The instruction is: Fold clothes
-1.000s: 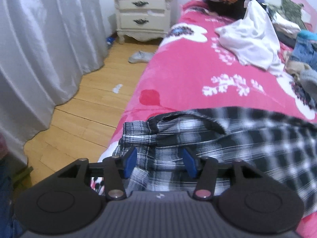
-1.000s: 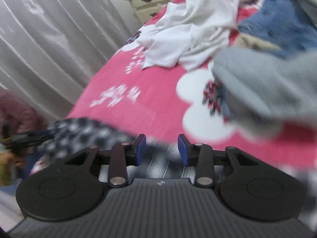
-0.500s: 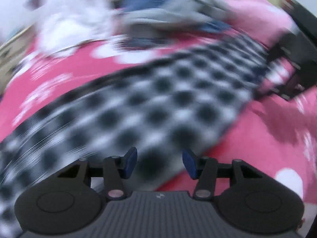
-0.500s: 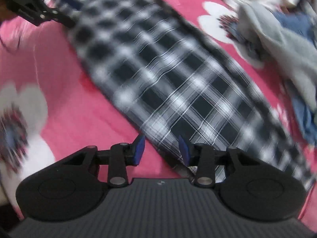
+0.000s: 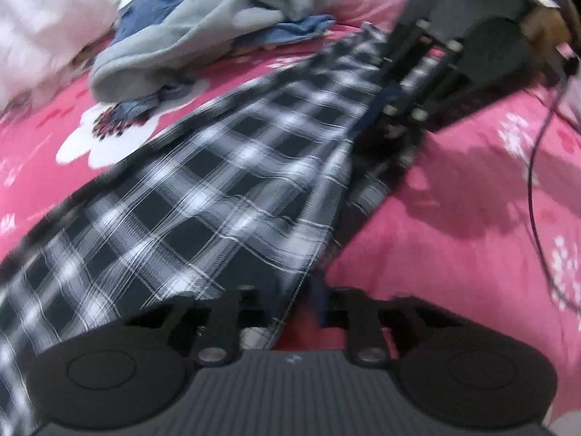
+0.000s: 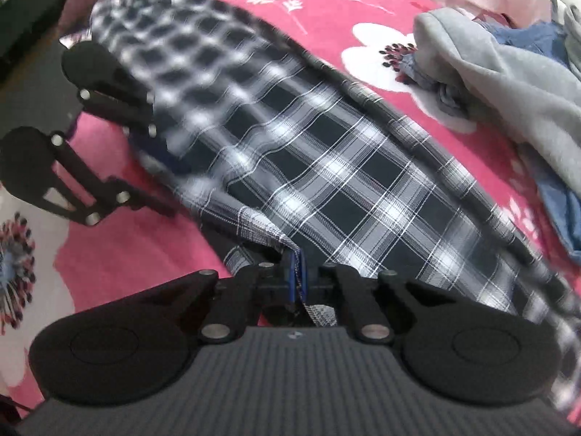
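No writing was readable. The right gripper had just closed its blue pads on the hem of the black-and-white plaid garment; the left gripper had just pinched the opposite edge. The checked cloth stretched flat, blurred, across the pink flowered bedspread, beside a crumpled grey fleece garment.

The left tongs are pinching the near hem of the checked garment, their jaws having just been closing on the cloth. The garment is lying in a long band across the pink bed cover toward the right tongs, which are sitting at its far end (badly blurred). A grey garment is lying heaped over blue clothing beyond.
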A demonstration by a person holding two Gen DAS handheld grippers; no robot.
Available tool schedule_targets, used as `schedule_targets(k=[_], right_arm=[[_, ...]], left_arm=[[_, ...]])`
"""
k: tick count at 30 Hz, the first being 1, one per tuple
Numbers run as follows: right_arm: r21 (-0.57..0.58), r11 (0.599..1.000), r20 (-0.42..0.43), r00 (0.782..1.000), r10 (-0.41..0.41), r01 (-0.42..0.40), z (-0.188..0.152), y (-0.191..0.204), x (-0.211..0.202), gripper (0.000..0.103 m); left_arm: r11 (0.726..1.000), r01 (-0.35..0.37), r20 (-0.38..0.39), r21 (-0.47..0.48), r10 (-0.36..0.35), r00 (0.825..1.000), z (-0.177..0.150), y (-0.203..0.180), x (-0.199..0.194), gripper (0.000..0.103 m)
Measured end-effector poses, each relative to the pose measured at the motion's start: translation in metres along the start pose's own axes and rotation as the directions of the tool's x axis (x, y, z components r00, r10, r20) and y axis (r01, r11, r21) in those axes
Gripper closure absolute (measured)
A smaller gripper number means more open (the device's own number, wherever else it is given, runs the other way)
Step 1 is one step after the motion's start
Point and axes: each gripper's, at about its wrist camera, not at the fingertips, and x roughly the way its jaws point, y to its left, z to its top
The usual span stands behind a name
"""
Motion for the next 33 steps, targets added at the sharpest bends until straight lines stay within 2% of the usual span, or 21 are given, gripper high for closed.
schedule_targets(k=[3, 5, 8, 11, 15, 18, 20, 21, 22, 23, 25, 26, 27, 28, 30, 32, 33], right_arm=[[0.000, 0.999, 0.006, 0.999, 0.041, -0.041, -0.005, -0.002, -0.001, 0.102], [-0.029, 0.997, -0.011, 0.997, 0.076, -0.076, -0.007, 0.000, -0.004, 0.103], [-0.072, 0.989, -0.039, 0.991, 0.128, -0.131, -0.012, 0.004, -0.009, 0.103], [-0.075, 0.980, -0.073, 0.981, 0.181, -0.187, -0.016, 0.004, -0.005, 0.103], [-0.083, 0.975, -0.105, 0.974, 0.199, -0.208, -0.020, 0.006, 0.011, 0.103], [-0.025, 0.977, -0.101, 0.973, 0.208, -0.212, -0.021, -0.006, 0.021, 0.102], [0.004, 0.973, -0.126, 0.965, 0.231, -0.232, -0.017, -0.012, 0.020, 0.099], [0.019, 0.970, -0.138, 0.960, 0.242, -0.241, -0.015, -0.014, 0.017, 0.097], [0.027, 0.965, -0.135, 0.956, 0.261, -0.260, -0.012, -0.019, 0.010, 0.089], [0.034, 0.960, -0.130, 0.951, 0.281, -0.279, -0.008, -0.023, 0.003, 0.081], [0.065, 0.950, -0.037, 0.950, 0.309, -0.306, 0.004, -0.039, -0.013, 0.070], [0.080, 0.944, 0.010, 0.947, 0.320, -0.320, 0.010, -0.047, -0.021, 0.062], [0.108, 0.945, 0.072, 0.950, 0.302, -0.309, 0.016, -0.056, -0.024, 0.060], [0.103, 0.957, 0.097, 0.960, 0.263, -0.272, 0.025, -0.060, -0.016, 0.059], [0.094, 0.976, 0.143, 0.973, 0.181, -0.195, 0.043, -0.068, -0.001, 0.060], [0.069, 0.975, 0.135, 0.970, 0.202, -0.212, 0.059, -0.065, 0.030, 0.067], [0.057, 0.973, 0.130, 0.968, 0.213, -0.222, 0.067, -0.063, 0.046, 0.069]], left_arm=[[0.999, 0.004, 0.000, -0.054, -0.004, 1.000, 0.005, 0.009, 0.001, 0.101], [0.995, 0.037, 0.005, -0.090, -0.037, 0.999, 0.006, 0.013, -0.009, 0.102], [0.996, 0.079, -0.009, -0.032, -0.079, 0.997, 0.005, 0.008, -0.019, 0.102], [0.994, 0.112, -0.063, 0.004, -0.112, 0.992, 0.001, 0.001, -0.011, 0.102], [0.996, 0.090, -0.097, 0.025, -0.087, 0.991, -0.002, 0.000, 0.002, 0.102], [0.996, 0.094, -0.114, 0.008, -0.092, 0.989, 0.001, 0.002, 0.007, 0.098], [0.994, 0.112, -0.124, -0.011, -0.112, 0.986, 0.004, 0.007, 0.000, 0.088], [0.992, 0.124, -0.128, -0.025, -0.126, 0.984, 0.005, 0.010, -0.005, 0.078], [0.990, 0.136, -0.122, -0.045, -0.141, 0.983, 0.006, 0.013, -0.012, 0.072], [0.985, 0.155, -0.109, -0.075, -0.163, 0.981, 0.007, 0.020, -0.020, 0.071], [0.971, 0.181, -0.082, -0.153, -0.195, 0.977, 0.011, 0.037, -0.031, 0.071], [0.964, 0.177, -0.062, -0.198, -0.192, 0.979, 0.014, 0.047, -0.032, 0.071], [0.957, 0.162, -0.045, -0.242, -0.178, 0.983, 0.017, 0.056, -0.031, 0.071], [0.948, 0.136, -0.034, -0.288, -0.152, 0.988, 0.020, 0.066, -0.026, 0.071], [0.935, 0.052, -0.039, -0.351, -0.070, 0.997, 0.026, 0.083, -0.011, 0.073], [0.919, -0.013, -0.042, -0.394, -0.004, 0.999, 0.028, 0.095, 0.005, 0.074], [0.911, -0.023, -0.051, -0.413, 0.002, 0.999, 0.028, 0.100, 0.012, 0.075]])
